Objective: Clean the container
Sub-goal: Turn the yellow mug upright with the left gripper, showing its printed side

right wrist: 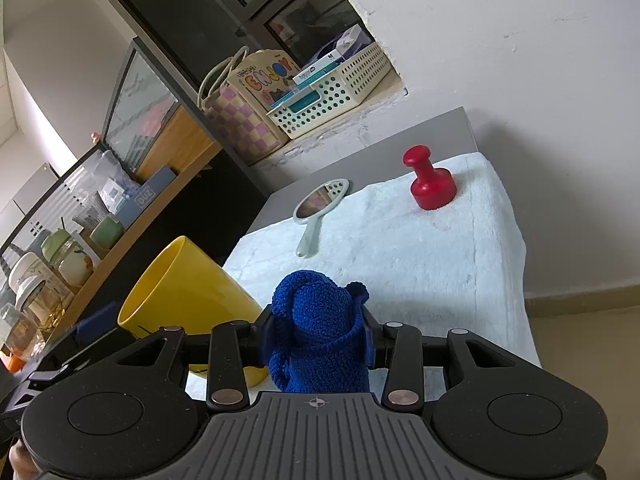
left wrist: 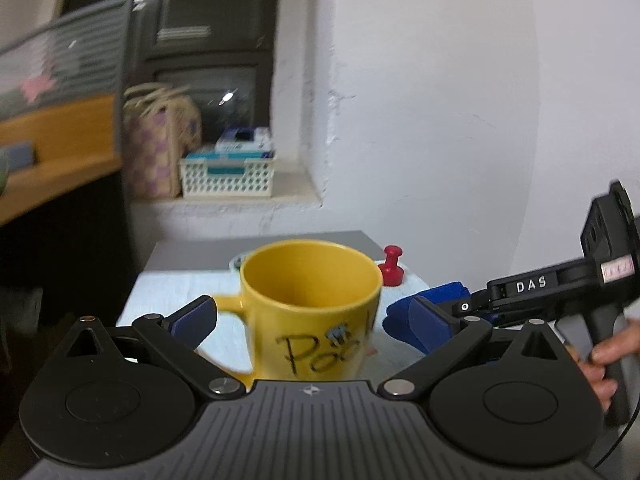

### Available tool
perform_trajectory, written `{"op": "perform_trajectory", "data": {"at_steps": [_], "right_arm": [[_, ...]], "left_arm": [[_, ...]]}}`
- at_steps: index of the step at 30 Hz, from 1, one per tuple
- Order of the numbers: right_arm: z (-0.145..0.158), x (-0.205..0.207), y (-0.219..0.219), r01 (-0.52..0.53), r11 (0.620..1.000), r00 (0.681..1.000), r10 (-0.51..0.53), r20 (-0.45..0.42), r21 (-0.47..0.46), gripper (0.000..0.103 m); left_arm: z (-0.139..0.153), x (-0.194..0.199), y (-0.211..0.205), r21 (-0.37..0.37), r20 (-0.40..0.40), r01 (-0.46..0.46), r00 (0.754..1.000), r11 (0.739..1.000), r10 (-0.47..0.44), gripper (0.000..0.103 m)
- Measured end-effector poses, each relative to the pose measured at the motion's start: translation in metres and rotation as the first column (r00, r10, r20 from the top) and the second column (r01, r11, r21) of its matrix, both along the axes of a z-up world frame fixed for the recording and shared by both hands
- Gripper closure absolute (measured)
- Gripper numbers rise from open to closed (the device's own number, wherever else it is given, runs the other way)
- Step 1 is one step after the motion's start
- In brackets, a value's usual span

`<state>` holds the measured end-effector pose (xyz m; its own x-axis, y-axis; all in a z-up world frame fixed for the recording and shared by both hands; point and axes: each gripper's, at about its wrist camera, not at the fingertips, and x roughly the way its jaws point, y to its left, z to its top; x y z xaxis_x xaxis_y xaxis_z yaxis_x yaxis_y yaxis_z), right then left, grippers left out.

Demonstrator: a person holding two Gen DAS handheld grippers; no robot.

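Yellow mug (left wrist: 310,312), one only, sits centre frame between the left gripper (left wrist: 316,320)'s spread fingers, seemingly just above the white towel (right wrist: 400,240). Right gripper (right wrist: 320,336) pinches one blue cloth (right wrist: 318,328), outside the mug. Wiped already or not, I cannot tell. One red knob (right wrist: 430,184), one hand mirror (right wrist: 320,204) upper centre.

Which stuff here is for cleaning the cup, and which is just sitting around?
For the job: yellow mug, blue cloth pinched in the right hand-held gripper, left hand-held gripper open around the mug.

Just lying about: red knob-shaped thing, hand mirror, white basket, checked bag.
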<state>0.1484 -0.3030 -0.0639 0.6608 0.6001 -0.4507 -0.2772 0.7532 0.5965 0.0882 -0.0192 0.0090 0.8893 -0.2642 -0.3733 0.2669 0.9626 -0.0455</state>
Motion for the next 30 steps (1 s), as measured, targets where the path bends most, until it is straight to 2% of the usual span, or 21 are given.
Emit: {"op": "perform_trajectory", "data": {"at_steps": [5, 7, 11, 17, 22, 27, 30], "right_arm": [[0.002, -0.009, -0.001, -0.006, 1.0, 1.0, 0.006, -0.001, 0.008, 0.06], [-0.004, 0.0, -0.002, -0.008, 1.0, 1.0, 0.008, 0.0, 0.011, 0.059], [-0.008, 0.005, -0.005, -0.007, 1.0, 1.0, 0.007, 0.001, 0.014, 0.059], [-0.01, 0.004, -0.009, -0.008, 1.0, 1.0, 0.008, -0.001, 0.02, 0.058], [-0.011, 0.004, -0.011, -0.009, 1.0, 1.0, 0.009, 0.003, 0.027, 0.058], [-0.011, 0.004, -0.013, -0.009, 0.999, 1.0, 0.008, 0.004, 0.037, 0.058], [-0.012, 0.005, -0.014, -0.008, 0.999, 1.0, 0.008, 0.004, 0.043, 0.058]], "left_arm": [[-0.008, -0.003, -0.014, 0.009, -0.037, -0.039, 0.999, 0.999, 0.04, 0.0], [-0.01, -0.002, -0.02, 0.013, -0.042, -0.058, 0.997, 0.998, 0.059, 0.0], [-0.013, 0.0, -0.033, 0.013, -0.04, -0.145, 0.989, 0.989, 0.145, 0.0], [-0.01, 0.012, -0.053, 0.036, 0.014, -0.285, 0.958, 0.958, 0.285, 0.0], [-0.009, 0.024, -0.068, 0.044, -0.017, -0.331, 0.943, 0.943, 0.332, 0.0], [-0.012, 0.029, -0.073, 0.038, 0.0, -0.417, 0.909, 0.908, 0.417, 0.0], [-0.014, 0.034, -0.073, 0.034, 0.0, -0.441, 0.897, 0.897, 0.441, 0.001]]}}
